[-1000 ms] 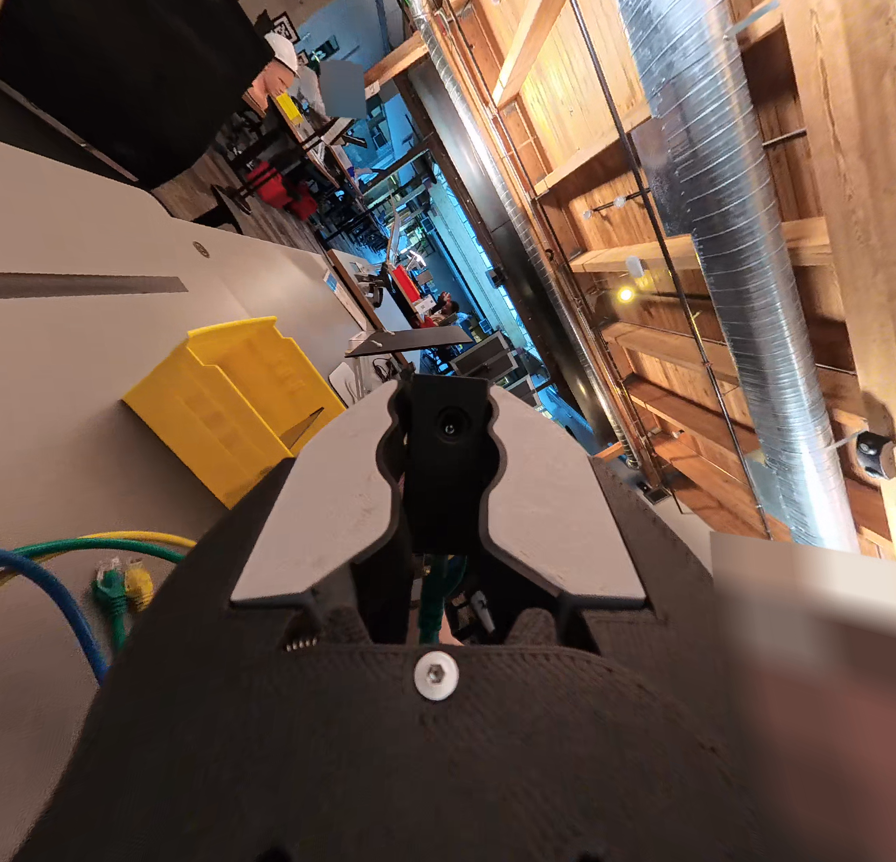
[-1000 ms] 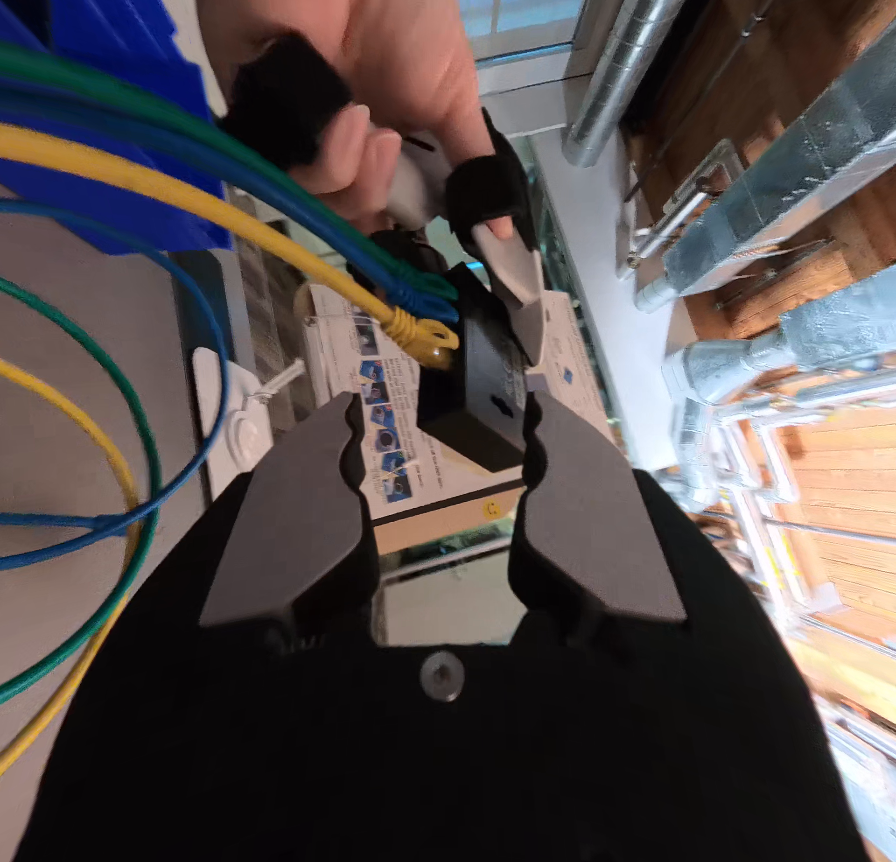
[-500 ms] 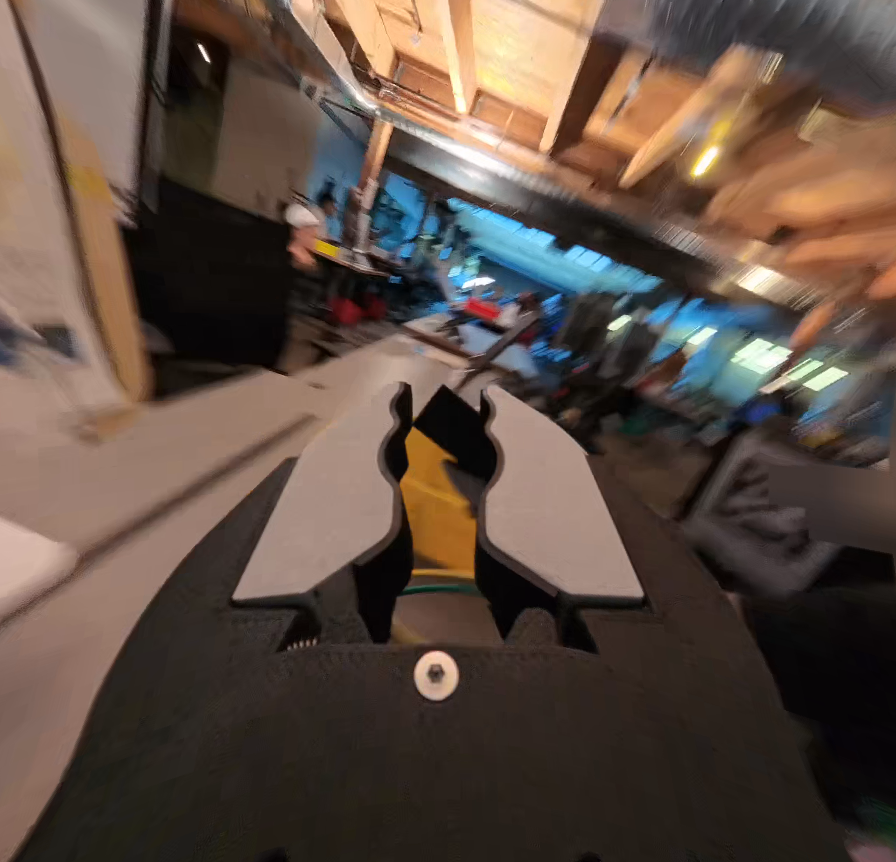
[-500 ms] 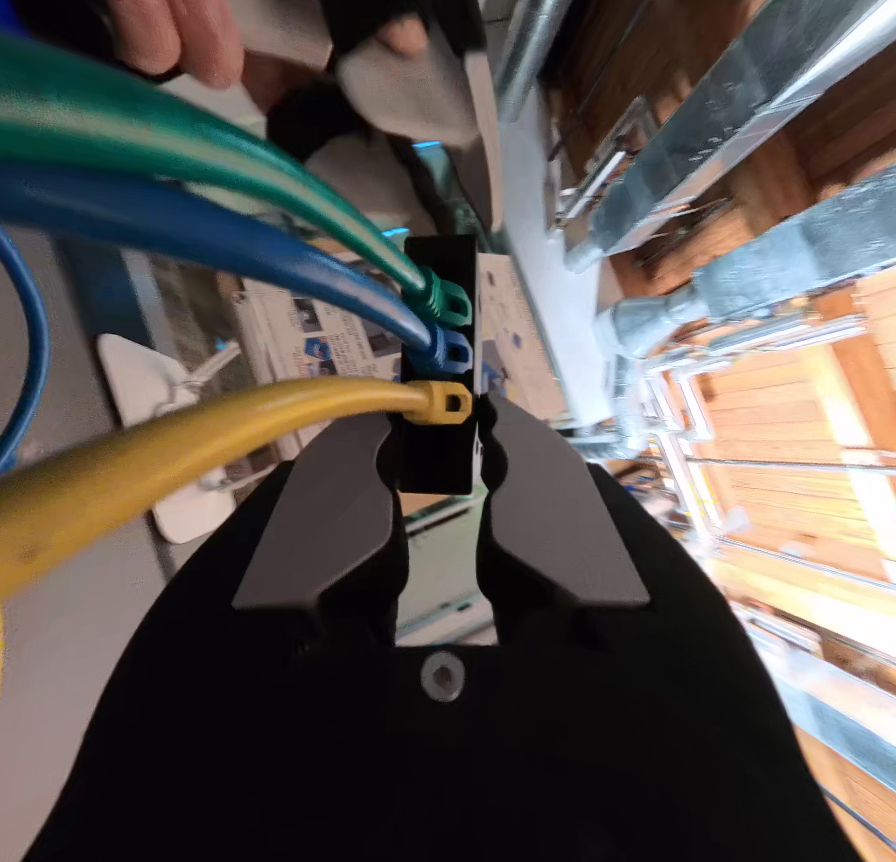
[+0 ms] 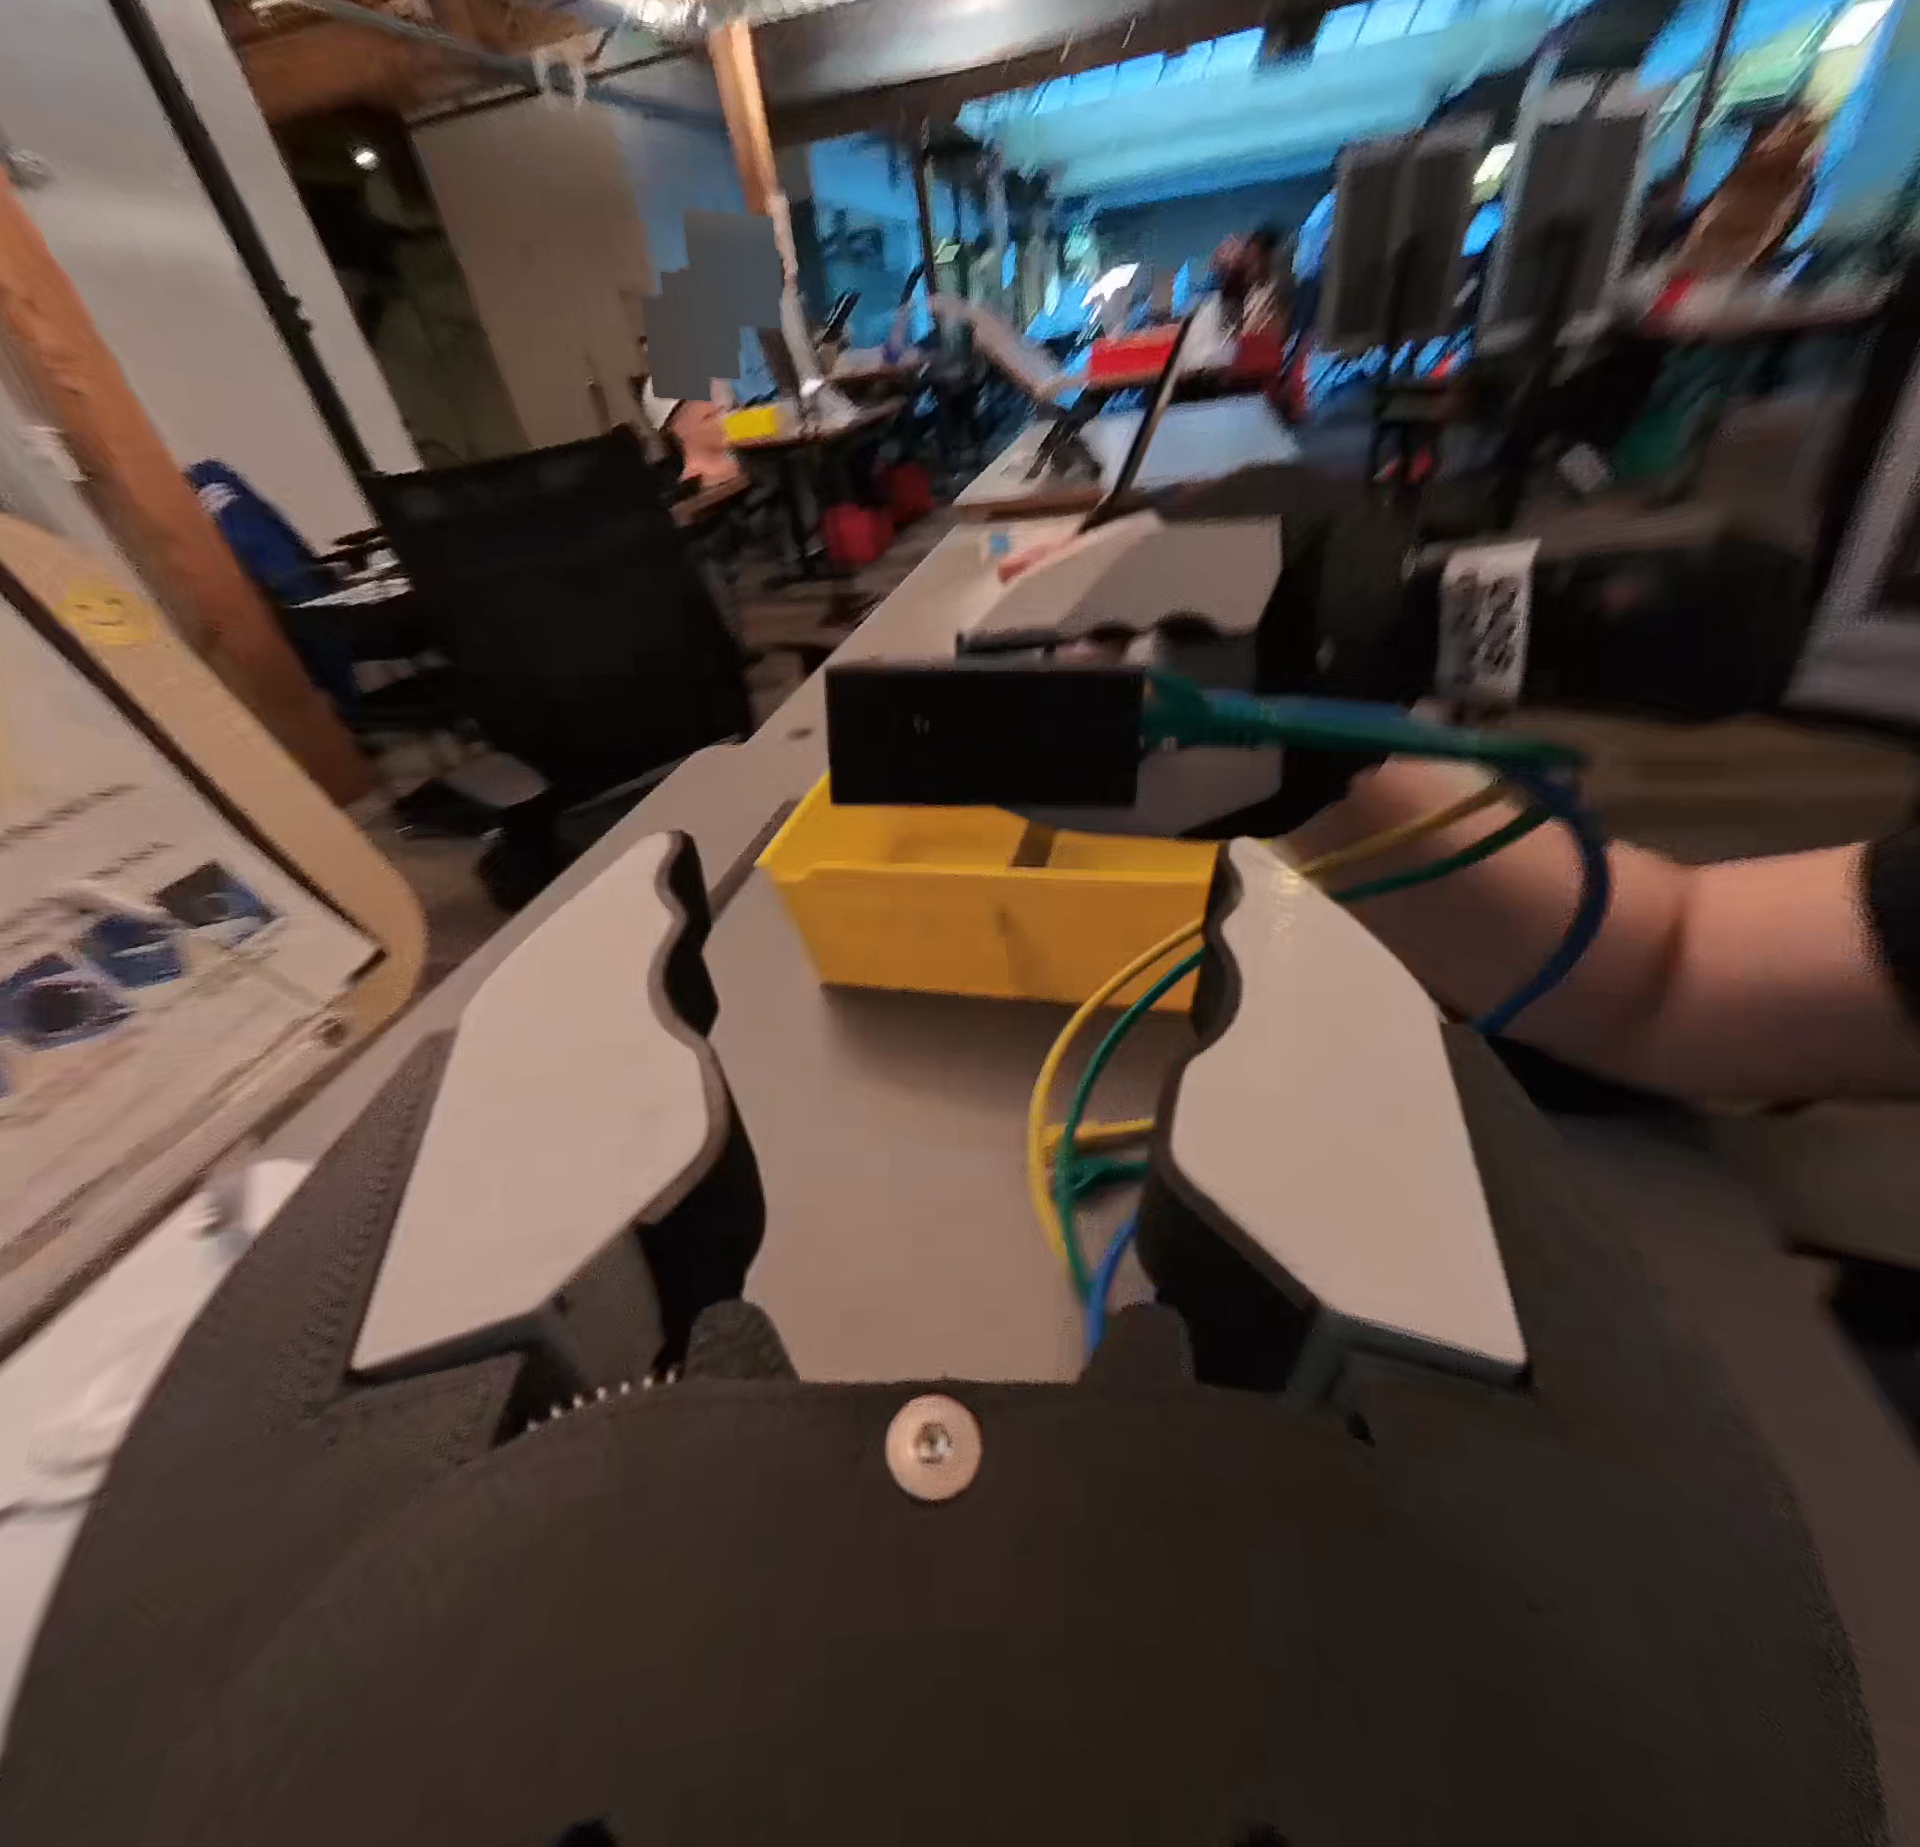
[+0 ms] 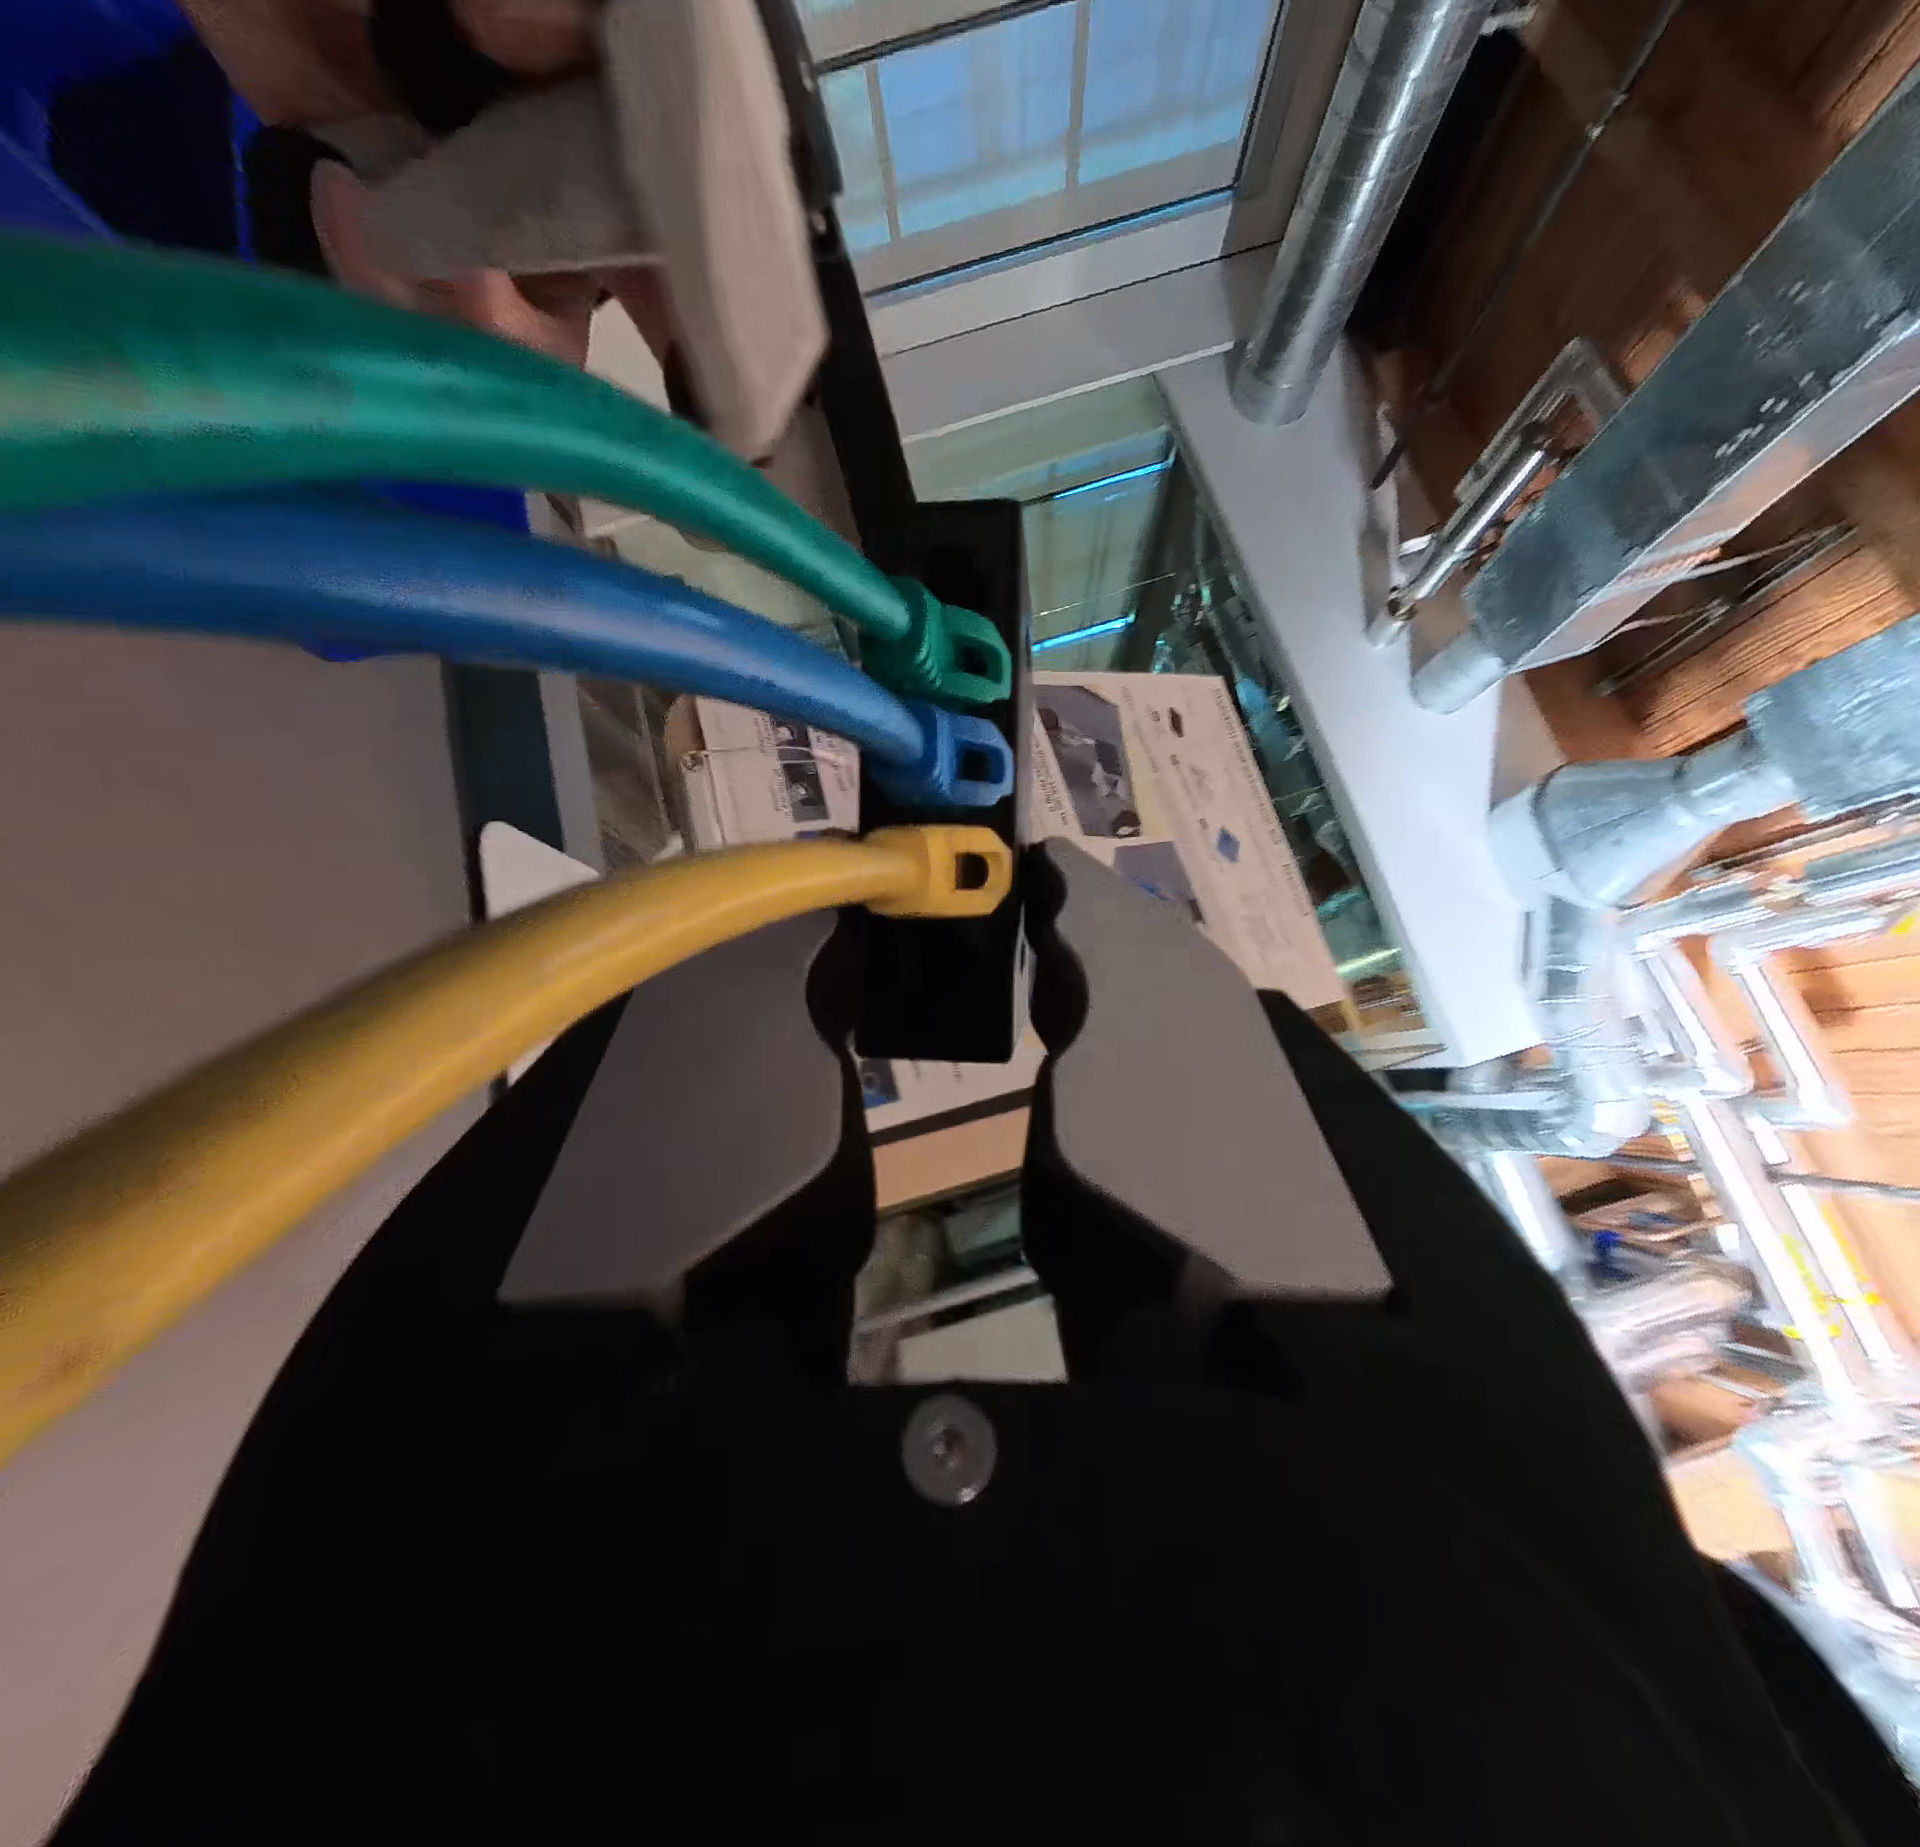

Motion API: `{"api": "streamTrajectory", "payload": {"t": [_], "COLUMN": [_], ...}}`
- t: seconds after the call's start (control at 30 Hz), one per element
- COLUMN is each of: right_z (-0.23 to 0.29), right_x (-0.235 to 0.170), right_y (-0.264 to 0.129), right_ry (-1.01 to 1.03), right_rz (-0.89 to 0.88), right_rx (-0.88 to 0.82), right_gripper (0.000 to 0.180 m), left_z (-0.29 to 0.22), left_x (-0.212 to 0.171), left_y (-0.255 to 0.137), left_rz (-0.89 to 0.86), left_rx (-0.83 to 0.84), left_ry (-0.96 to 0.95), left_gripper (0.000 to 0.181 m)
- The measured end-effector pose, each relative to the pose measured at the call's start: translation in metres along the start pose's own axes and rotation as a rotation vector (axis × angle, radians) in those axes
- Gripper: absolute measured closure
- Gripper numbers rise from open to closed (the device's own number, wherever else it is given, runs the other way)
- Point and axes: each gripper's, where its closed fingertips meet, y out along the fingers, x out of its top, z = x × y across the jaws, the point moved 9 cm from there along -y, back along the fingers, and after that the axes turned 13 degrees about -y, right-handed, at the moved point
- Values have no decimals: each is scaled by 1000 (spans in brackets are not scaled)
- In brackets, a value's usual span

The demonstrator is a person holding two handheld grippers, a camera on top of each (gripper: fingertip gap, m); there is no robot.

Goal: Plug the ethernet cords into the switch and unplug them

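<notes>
In the right wrist view my right gripper [image 6: 940, 966] is shut on the lower end of the black switch [image 6: 935, 1008] and holds it in the air. The green plug [image 6: 951, 649], blue plug [image 6: 961, 758] and yellow plug [image 6: 951, 867] sit in its ports, and their cords run off to the left. In the left wrist view my left gripper [image 5: 956, 867] is open and empty, a short way back from the switch [image 5: 977, 737]. There the switch hangs above the yellow bin, with the green cord [image 5: 1299, 722] coming out of its right side.
A yellow bin [image 5: 987, 914] stands on the grey table [image 5: 883, 1122] below the switch. Loose loops of yellow, green and blue cord [image 5: 1070, 1091] lie to the right. A poster board [image 5: 156, 914] leans at the left. A person's forearm [image 5: 1714, 966] crosses the right side. My right fingertips sit around 5 centimetres from my left ones.
My left gripper let go of the switch, opened wide and drew back. My right gripper closed on the switch and now holds it alone.
</notes>
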Motion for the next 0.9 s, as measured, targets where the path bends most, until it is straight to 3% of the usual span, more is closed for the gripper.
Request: {"api": "streamTrajectory", "payload": {"t": [0.2,0.27,0.47,0.5,0.53,0.63,0.73,0.9], "right_z": [10,13,11,10,7,1,-1,4], "right_x": [20,23,21,21,19,14,15,21], "right_y": [7,9,6,5,4,-1,-5,-6], "right_ry": [-128,-166,-182,-167,-151,-70,28,114], "right_rz": [-30,-18,-17,-20,-15,-15,-79,-126], "right_rx": [27,31,40,48,48,127,214,410], "right_gripper": [151,151,150,151,151,151,151,150], "left_z": [-2,-5,-10,-11,-11,-13,-26,-41], "left_x": [-3,-5,-7,-8,-9,-17,-26,-41], "left_y": [-3,-3,-1,-1,-2,2,15,25], "left_rz": [36,55,70,77,102,224,224,184], "left_rx": [-56,-78,-45,-16,42,276,362,323], "left_ry": [17,57,155,205,272,589,805,1010], "left_gripper": [99,121,120,116,97,79,90,138]}}
